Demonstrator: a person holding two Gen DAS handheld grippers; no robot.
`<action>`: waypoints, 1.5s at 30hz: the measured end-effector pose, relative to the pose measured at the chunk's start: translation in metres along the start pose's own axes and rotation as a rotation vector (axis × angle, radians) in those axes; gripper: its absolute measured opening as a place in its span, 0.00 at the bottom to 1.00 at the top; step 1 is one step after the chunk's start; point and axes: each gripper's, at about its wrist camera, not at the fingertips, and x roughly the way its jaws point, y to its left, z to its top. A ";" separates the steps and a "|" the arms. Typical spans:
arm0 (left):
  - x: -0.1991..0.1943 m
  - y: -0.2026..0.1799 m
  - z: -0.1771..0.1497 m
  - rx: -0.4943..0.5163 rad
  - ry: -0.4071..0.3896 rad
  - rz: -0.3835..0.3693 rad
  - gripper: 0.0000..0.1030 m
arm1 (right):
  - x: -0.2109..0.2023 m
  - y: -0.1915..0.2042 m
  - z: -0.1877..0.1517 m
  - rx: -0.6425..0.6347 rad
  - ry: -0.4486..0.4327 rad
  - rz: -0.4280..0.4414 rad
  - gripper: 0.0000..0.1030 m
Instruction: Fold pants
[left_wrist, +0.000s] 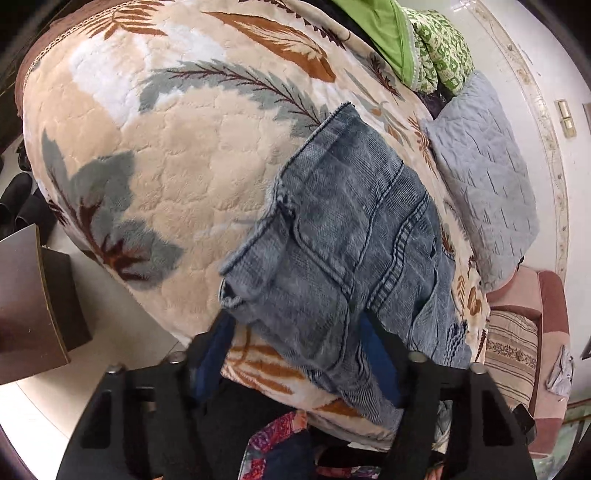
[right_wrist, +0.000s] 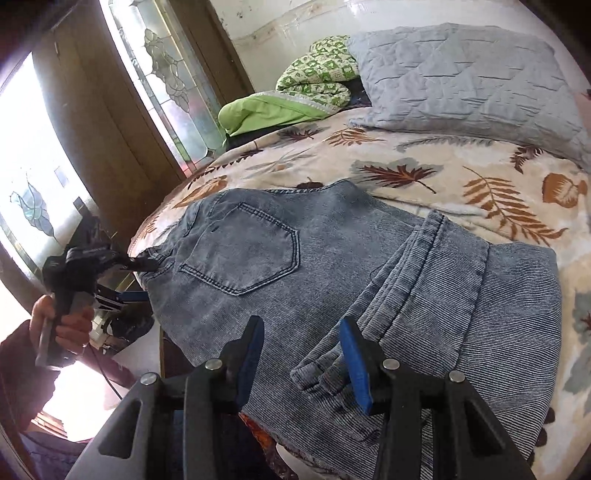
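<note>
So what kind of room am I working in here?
Most likely a home bedroom: the faded blue denim pants lie on a bed under a beige plush leaf-print blanket, with a grey quilted pillow at its head and a wooden-framed stained-glass window beside it.

The right gripper is held with its two blue-padded fingers spread apart, and nothing is clamped between them. The left gripper is held by the left hand at the bed's edge, its fingers likewise parted.
</note>
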 end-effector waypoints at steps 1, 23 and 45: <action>0.001 0.001 0.002 0.002 -0.007 -0.001 0.60 | 0.000 -0.002 0.000 0.009 0.000 0.000 0.45; -0.014 -0.028 -0.004 0.181 -0.198 0.050 0.17 | 0.010 -0.010 -0.002 0.042 0.036 -0.013 0.45; -0.074 -0.121 -0.040 0.517 -0.336 0.048 0.14 | 0.071 0.033 0.023 -0.002 0.052 0.057 0.45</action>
